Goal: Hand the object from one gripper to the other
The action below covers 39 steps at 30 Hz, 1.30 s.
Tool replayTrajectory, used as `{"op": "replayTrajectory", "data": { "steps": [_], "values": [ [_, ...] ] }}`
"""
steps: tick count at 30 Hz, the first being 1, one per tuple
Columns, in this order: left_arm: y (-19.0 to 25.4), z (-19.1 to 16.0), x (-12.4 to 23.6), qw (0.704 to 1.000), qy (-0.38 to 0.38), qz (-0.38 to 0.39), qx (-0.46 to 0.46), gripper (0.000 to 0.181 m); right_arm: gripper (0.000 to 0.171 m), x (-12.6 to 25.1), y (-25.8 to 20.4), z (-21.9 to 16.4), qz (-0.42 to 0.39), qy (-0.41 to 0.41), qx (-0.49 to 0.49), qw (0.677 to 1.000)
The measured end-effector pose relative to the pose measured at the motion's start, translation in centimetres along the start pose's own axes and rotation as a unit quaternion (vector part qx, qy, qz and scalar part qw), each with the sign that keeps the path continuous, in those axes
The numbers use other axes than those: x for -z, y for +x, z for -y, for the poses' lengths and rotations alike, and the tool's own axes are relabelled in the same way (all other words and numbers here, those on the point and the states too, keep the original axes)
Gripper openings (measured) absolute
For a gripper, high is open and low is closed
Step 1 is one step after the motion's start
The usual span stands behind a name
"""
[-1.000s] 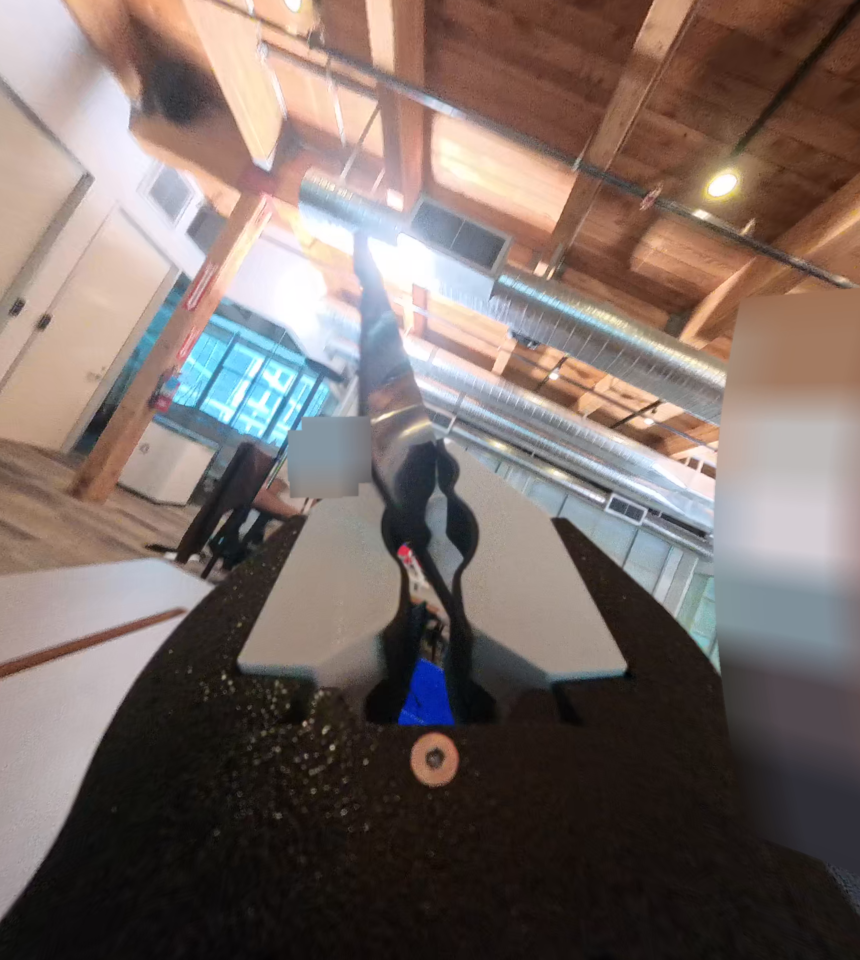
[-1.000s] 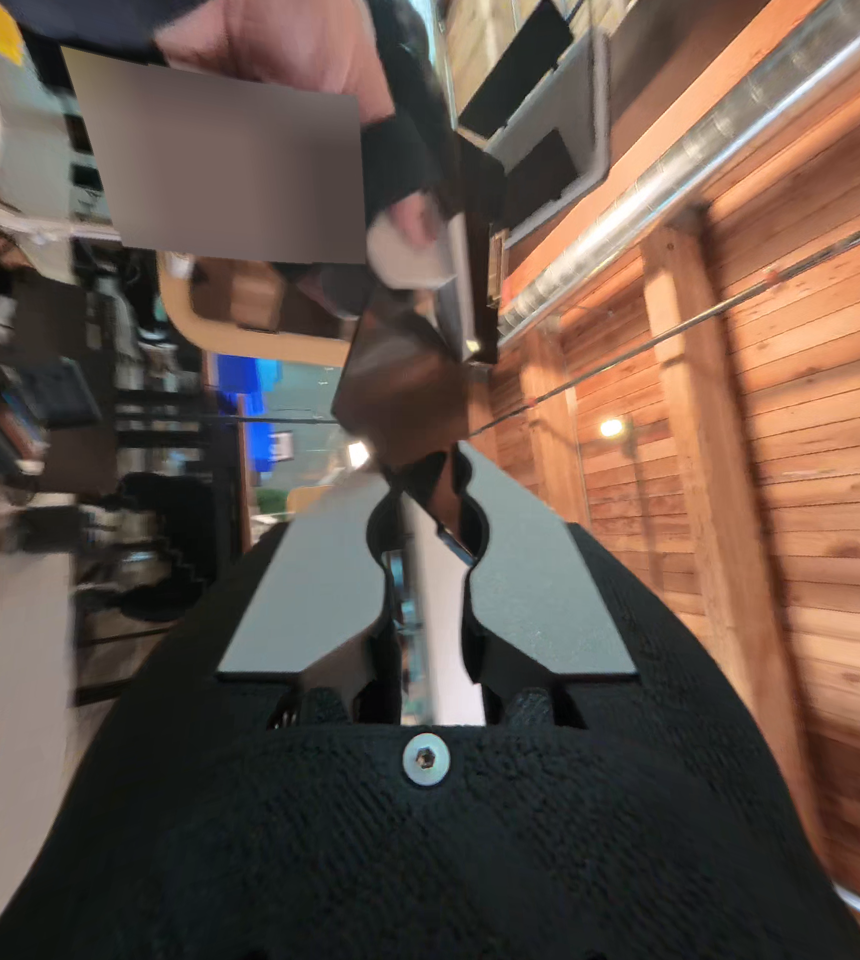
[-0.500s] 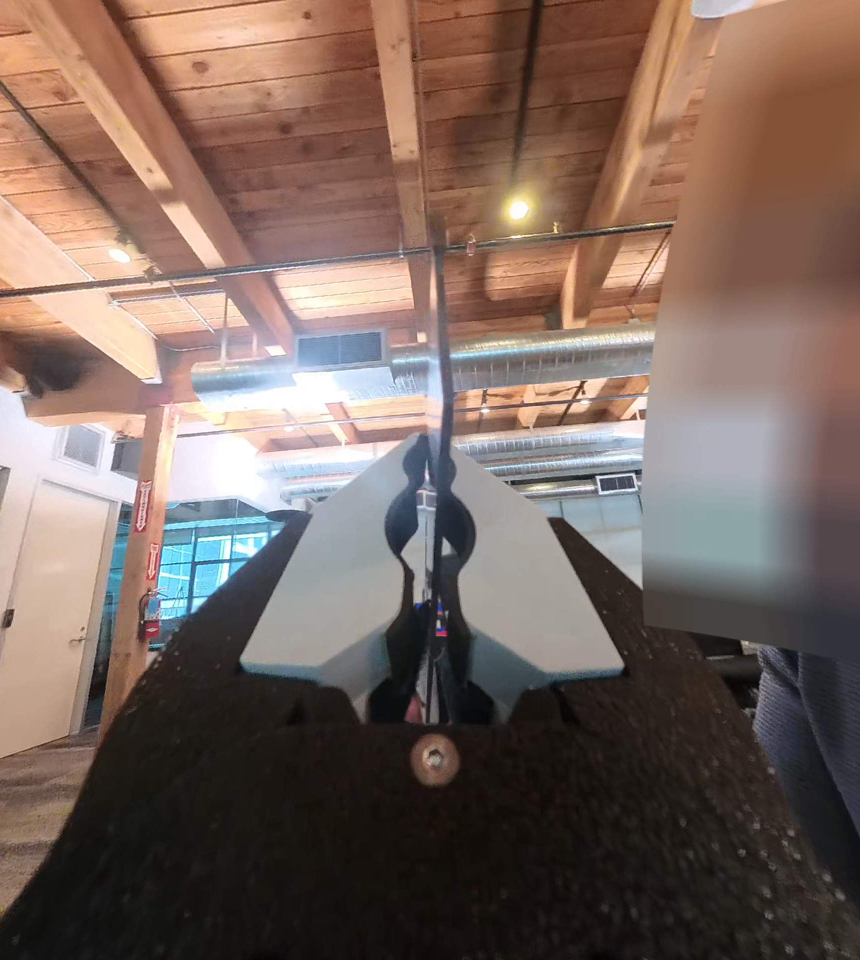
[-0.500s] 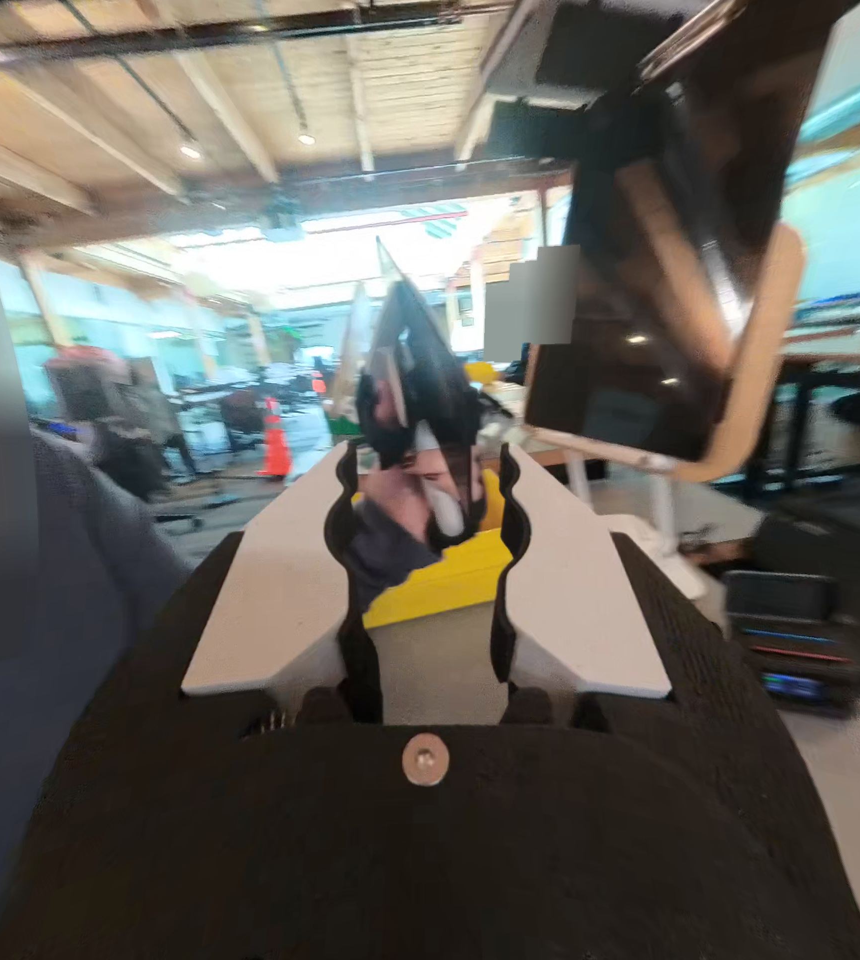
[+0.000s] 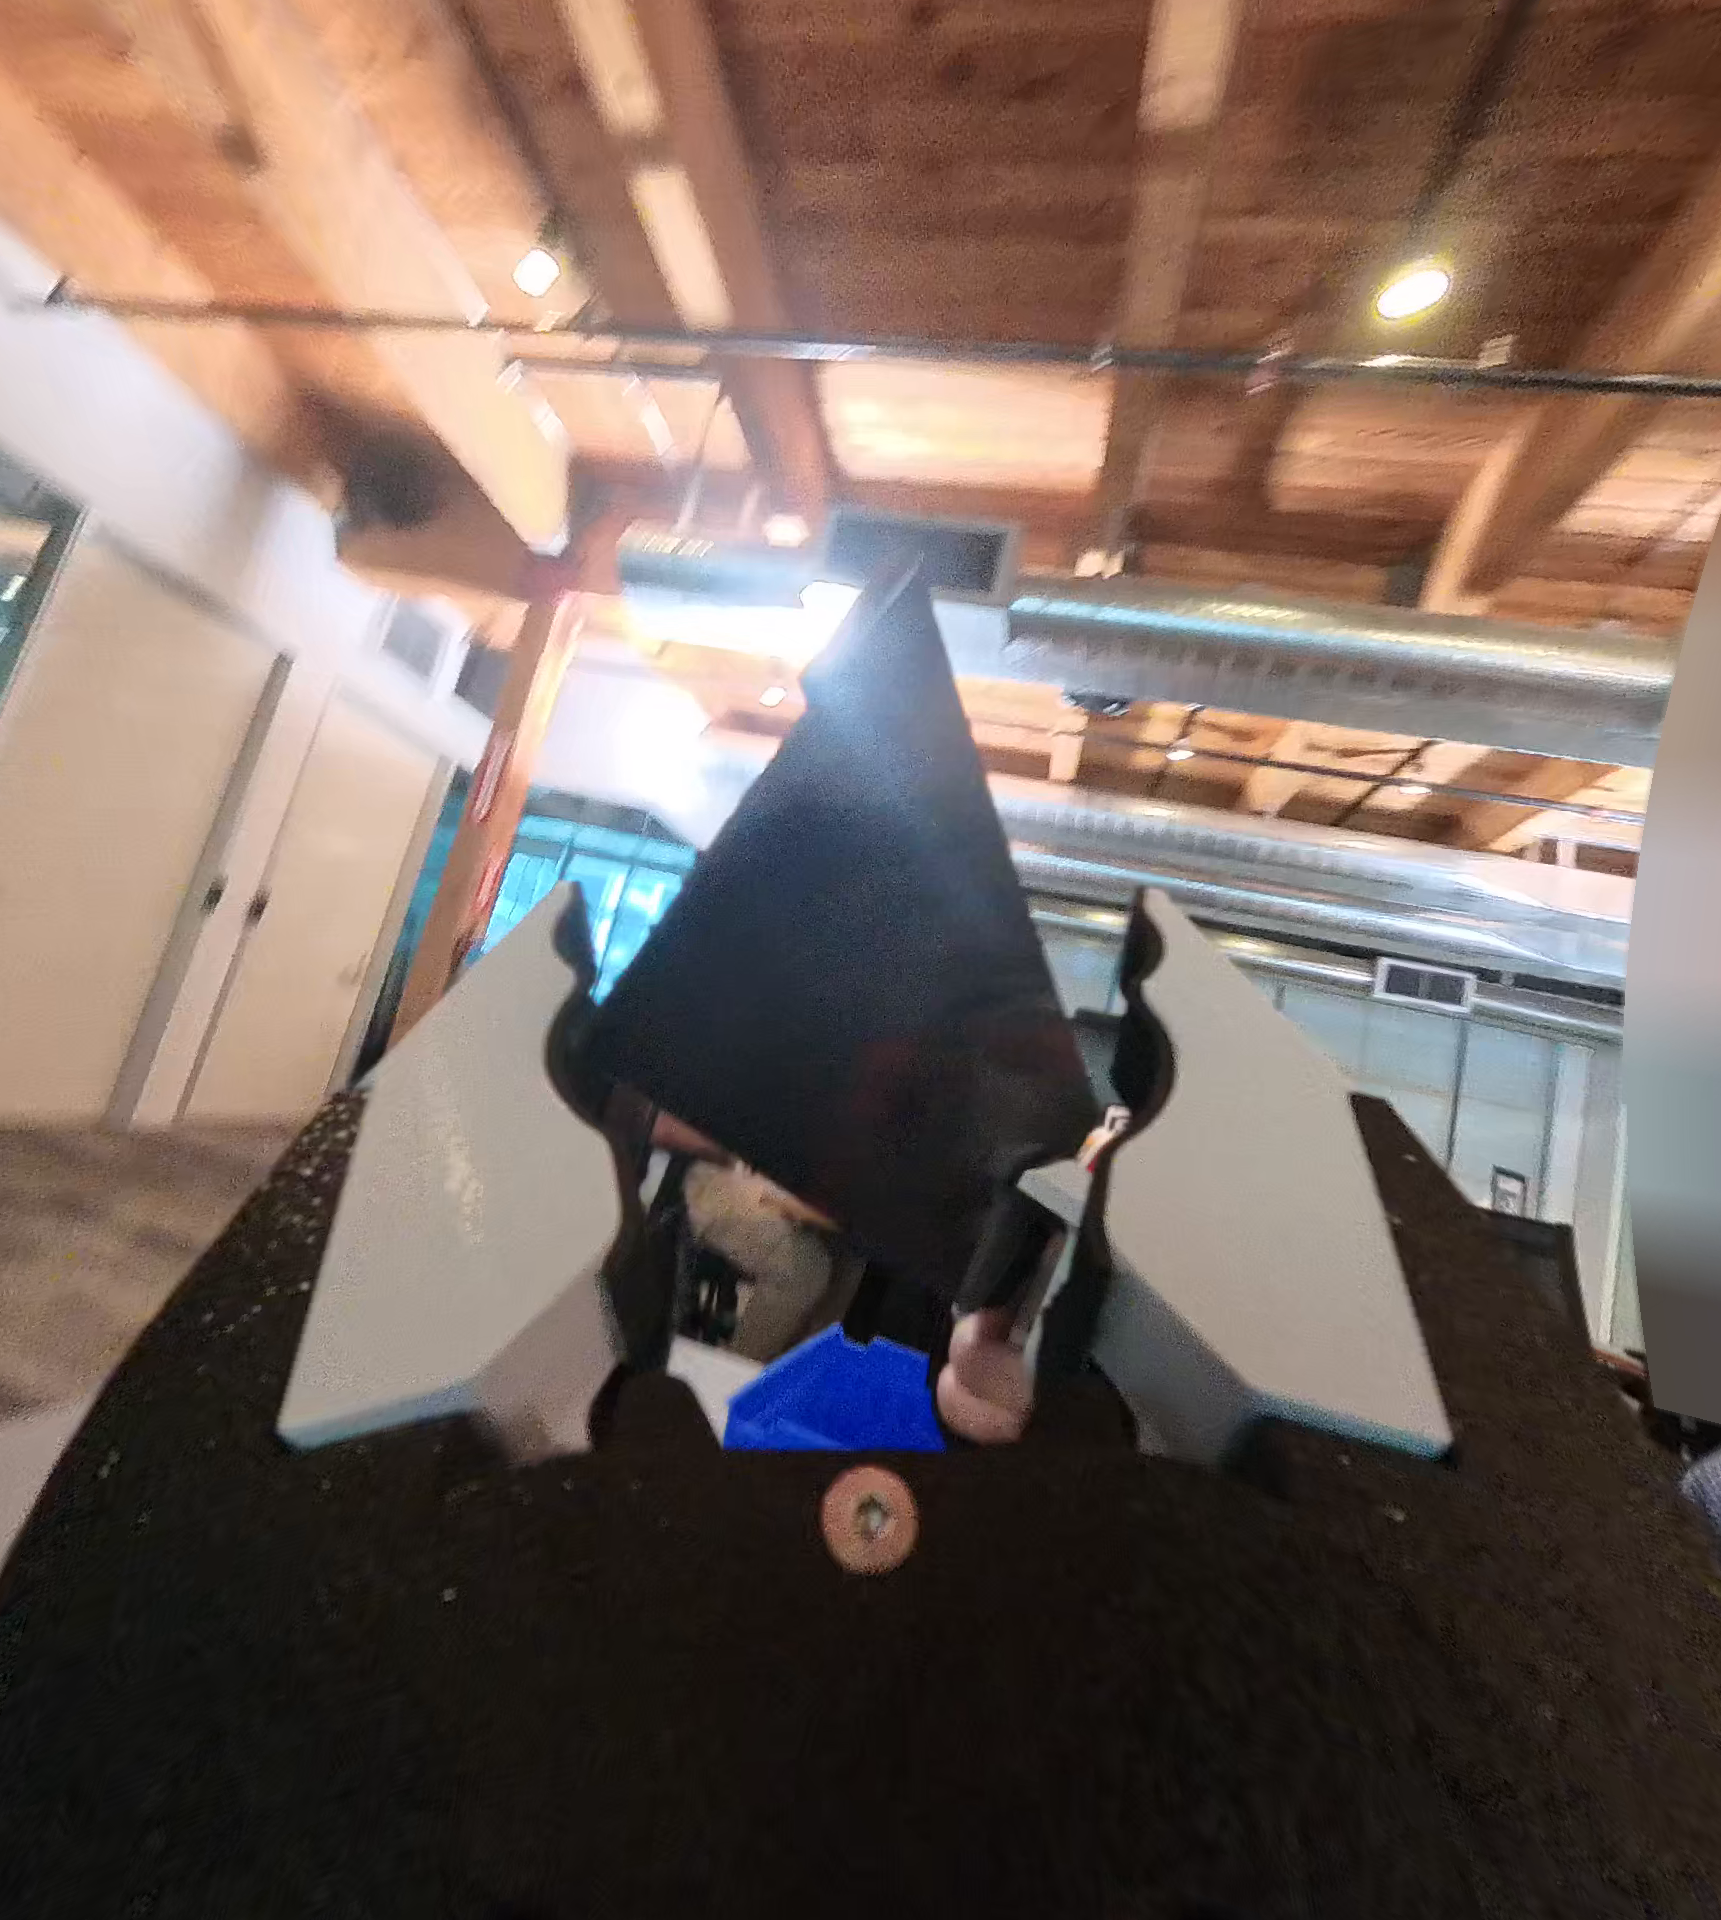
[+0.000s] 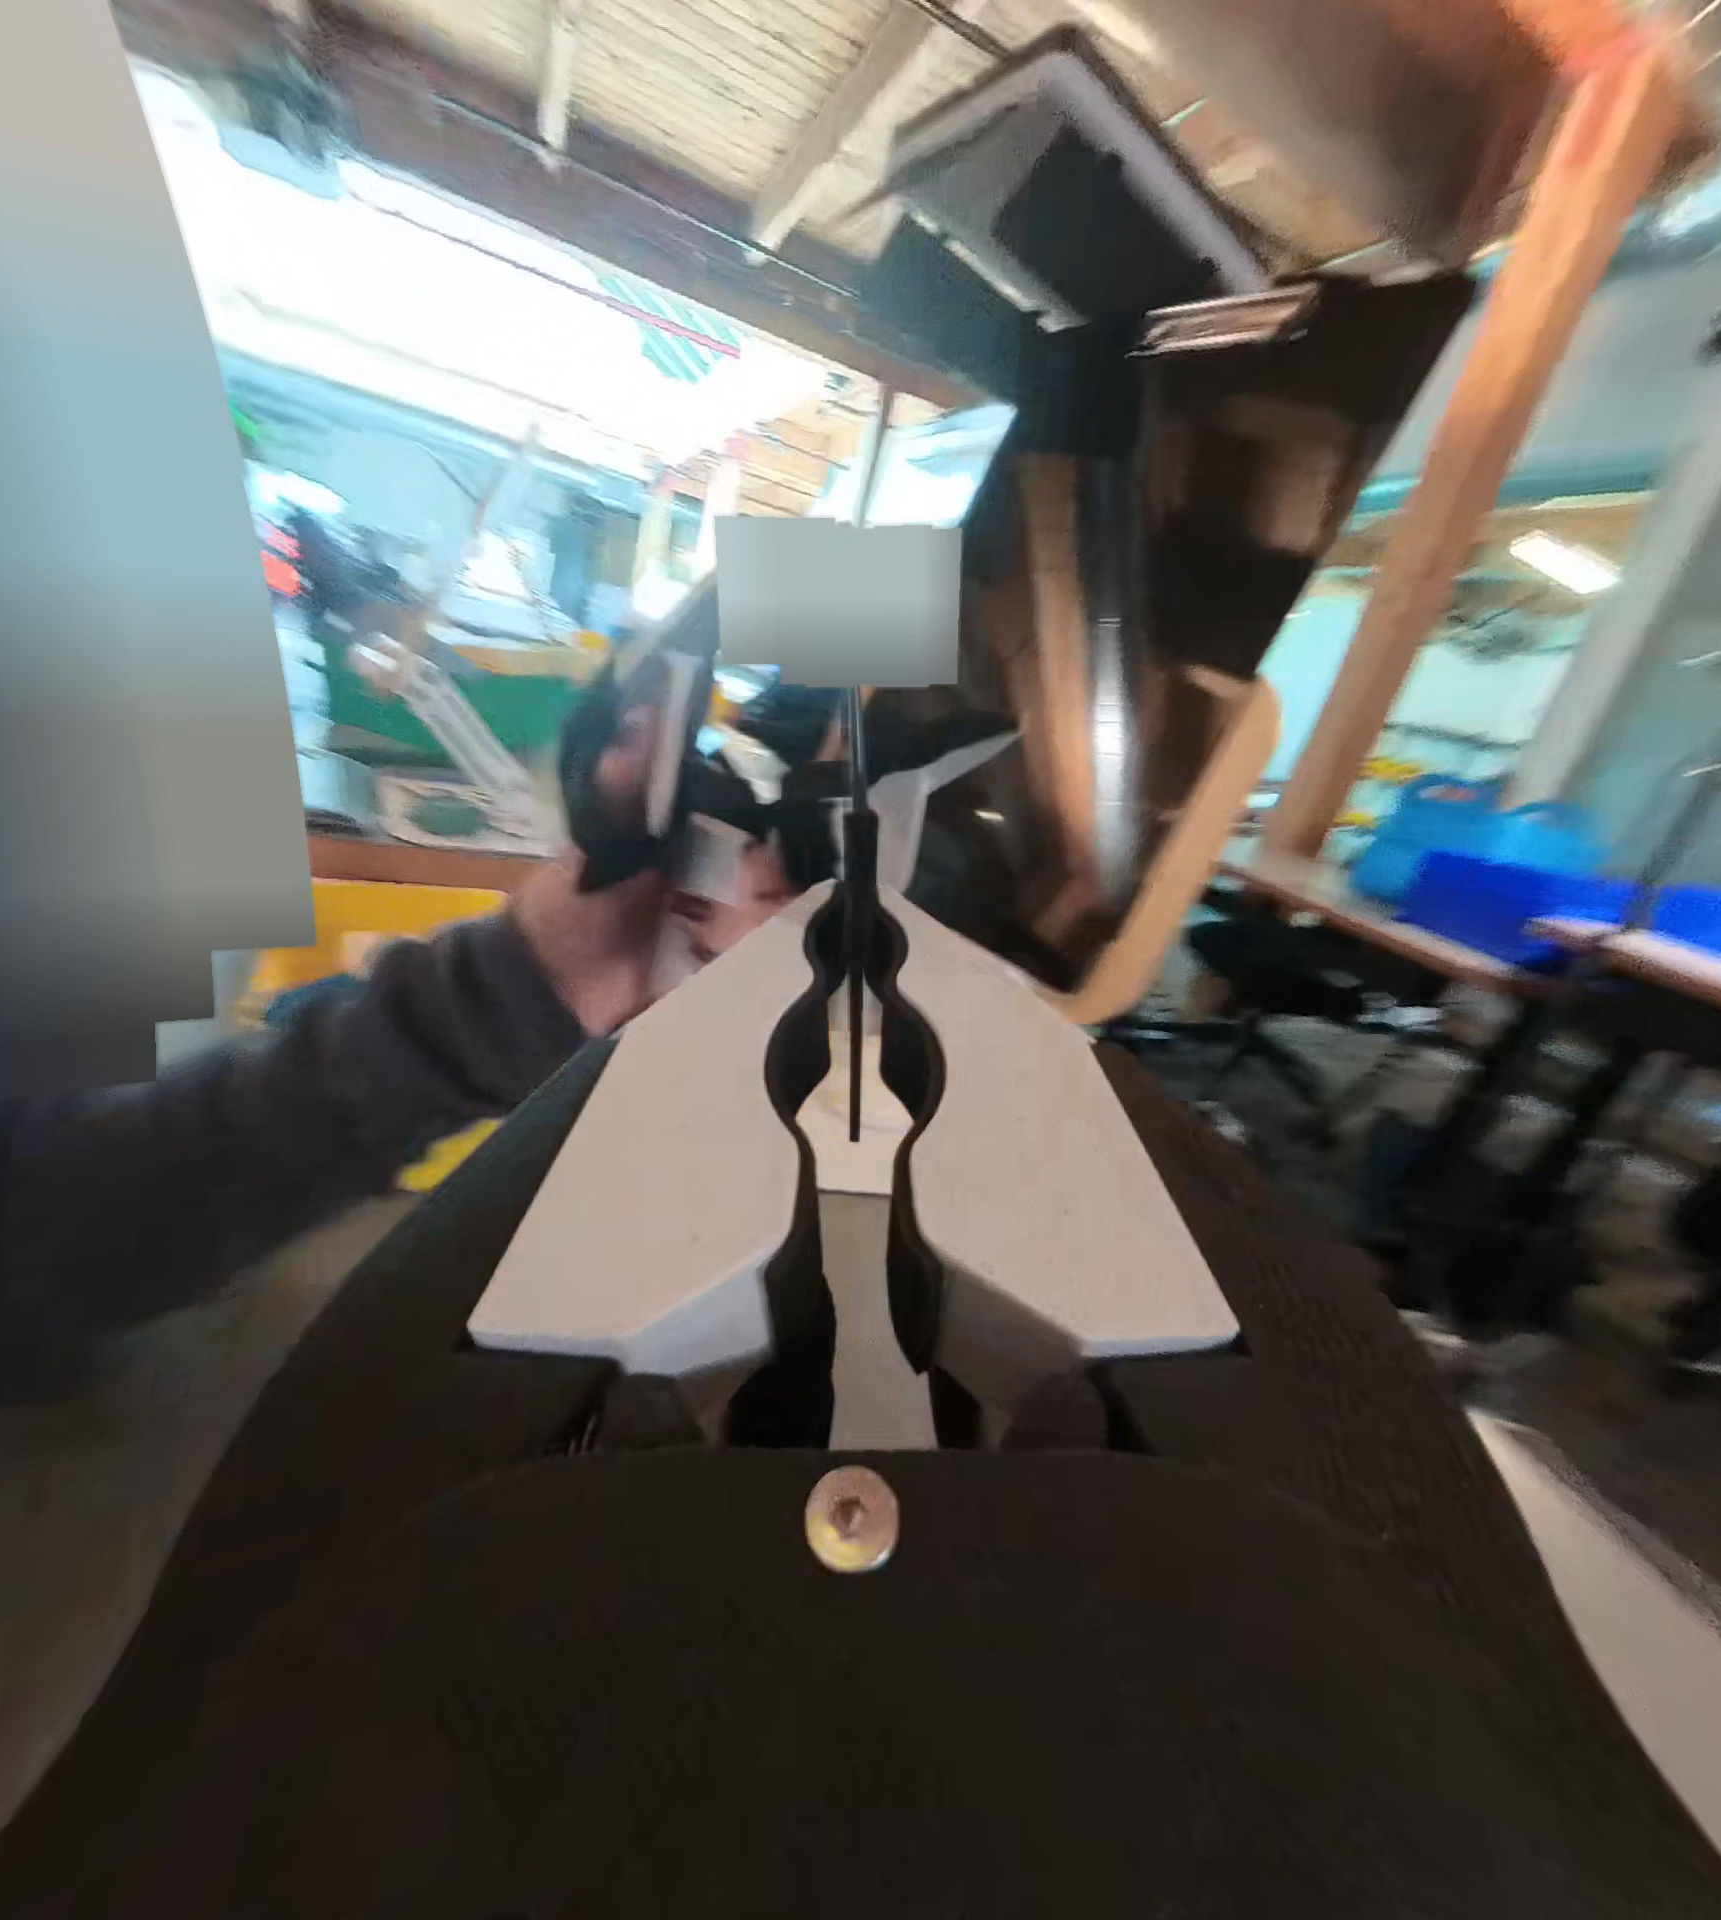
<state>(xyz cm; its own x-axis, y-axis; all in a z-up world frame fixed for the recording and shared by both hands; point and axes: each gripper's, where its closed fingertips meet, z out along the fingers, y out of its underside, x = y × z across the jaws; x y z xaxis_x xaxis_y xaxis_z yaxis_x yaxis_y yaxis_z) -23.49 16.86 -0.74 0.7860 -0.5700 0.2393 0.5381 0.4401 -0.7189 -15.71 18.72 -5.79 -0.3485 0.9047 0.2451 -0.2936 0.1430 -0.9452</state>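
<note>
The object is a thin black flat sheet [image 5: 856, 935]. In the left wrist view it stands as a dark triangle between the spread grey fingers [image 5: 440, 1174] of my left gripper [image 5: 856, 899], which is open and does not touch it. The right gripper's finger [image 5: 1043, 1195] and a thumb [image 5: 981, 1371] show at its lower right corner. In the right wrist view my right gripper [image 6: 854, 896] is shut on the sheet [image 6: 853, 790], seen edge-on as a thin black line. The left gripper [image 6: 658, 758] and the hand holding it [image 6: 607, 935] are just beyond, blurred.
A blue bin [image 5: 835, 1397] shows low between the left fingers. Wooden beams and metal ducts [image 5: 1334, 655] are overhead. In the right wrist view a dark wood-edged chair [image 6: 1147, 727] is close on the right, and tables with blue bins [image 6: 1521, 904] stand farther right. One gripper's finger ends stand about 10 cm off the other's.
Half a second ago the left gripper was shut on the sheet and the right one open. Now the left has opened and the right has shut on the sheet.
</note>
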Motion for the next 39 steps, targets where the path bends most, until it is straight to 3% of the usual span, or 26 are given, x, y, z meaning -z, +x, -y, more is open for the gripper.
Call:
{"op": "replayTrajectory", "data": {
  "steps": [2,4,8,12,14,16,17,19,23,25,29,31,34,35,37,39],
  "values": [
    [-1.2,-0.7,-0.1,0.998,-0.028,0.038,0.037,0.109,0.0,0.4,0.6,0.1,-0.05,-0.016,0.105,0.993],
    [-2.2,-1.4,0.0,0.993,-0.041,0.062,0.087,0.11,0.0,0.6,1.5,0.2,-0.119,-0.04,0.224,0.966],
    [-3.1,-2.4,0.1,0.981,-0.046,0.058,0.18,0.108,0.0,0.2,1.3,-1.4,-0.161,-0.12,0.466,0.862],
    [-3.1,-2.5,0.4,0.97,-0.026,0.024,0.241,0.071,0.0,-1.1,0.5,-2.5,-0.168,-0.161,0.634,0.737],
    [-3.9,-2.2,0.8,0.968,-0.003,0.036,0.25,0.044,0.0,-1.9,-0.1,-3.0,-0.16,-0.164,0.659,0.716],
    [-4.7,-2.1,1.4,0.969,0.005,0.055,0.239,0.014,0.003,-2.4,-0.5,-3.0,-0.162,-0.152,0.654,0.723],
    [-4.9,-2.0,1.5,0.971,0.006,0.058,0.232,0.003,0.014,-2.5,-0.6,-3.2,-0.155,-0.148,0.639,0.739],
    [-4.4,-1.2,1.5,0.973,0.022,0.038,0.225,0.0,0.031,-2.5,-0.7,-4.3,-0.124,-0.158,0.559,0.804],
    [-3.4,-1.1,1.2,0.987,0.007,0.018,0.162,0.004,0.049,-2.0,-1.6,-3.0,-0.069,-0.079,0.372,0.922],
    [-3.2,-1.7,1.1,0.991,-0.015,0.016,0.131,0.007,0.052,-1.4,-1.7,-2.4,-0.04,-0.058,0.285,0.956],
    [-3.3,-3.4,0.7,0.995,-0.068,0.03,0.072,0.011,0.058,0.1,-0.8,-2.8,-0.027,-0.067,0.251,0.965],
    [-3.4,-3.2,0.6,0.994,-0.049,0.03,0.089,0.007,0.064,0.7,0.8,-2.7,-0.086,-0.086,0.345,0.931],
    [-4.4,-1.4,1.6,0.991,0.022,0.044,0.123,0.0,0.074,2.2,4.1,-2.9,-0.182,-0.156,0.466,0.852],
    [-5.0,-1.0,2.1,0.992,0.03,0.058,0.109,0.0,0.073,2.6,4.5,-3.0,-0.191,-0.163,0.47,0.846],
    [-5.4,-0.6,2.6,0.995,0.025,0.067,0.076,0.0,0.069,3.1,4.5,-3.4,-0.171,-0.157,0.396,0.889],
    [-4.0,-0.2,2.3,0.999,0.018,0.031,0.041,0.0,0.053,3.2,3.5,-3.4,-0.117,-0.129,0.249,0.953]
  ]
}}
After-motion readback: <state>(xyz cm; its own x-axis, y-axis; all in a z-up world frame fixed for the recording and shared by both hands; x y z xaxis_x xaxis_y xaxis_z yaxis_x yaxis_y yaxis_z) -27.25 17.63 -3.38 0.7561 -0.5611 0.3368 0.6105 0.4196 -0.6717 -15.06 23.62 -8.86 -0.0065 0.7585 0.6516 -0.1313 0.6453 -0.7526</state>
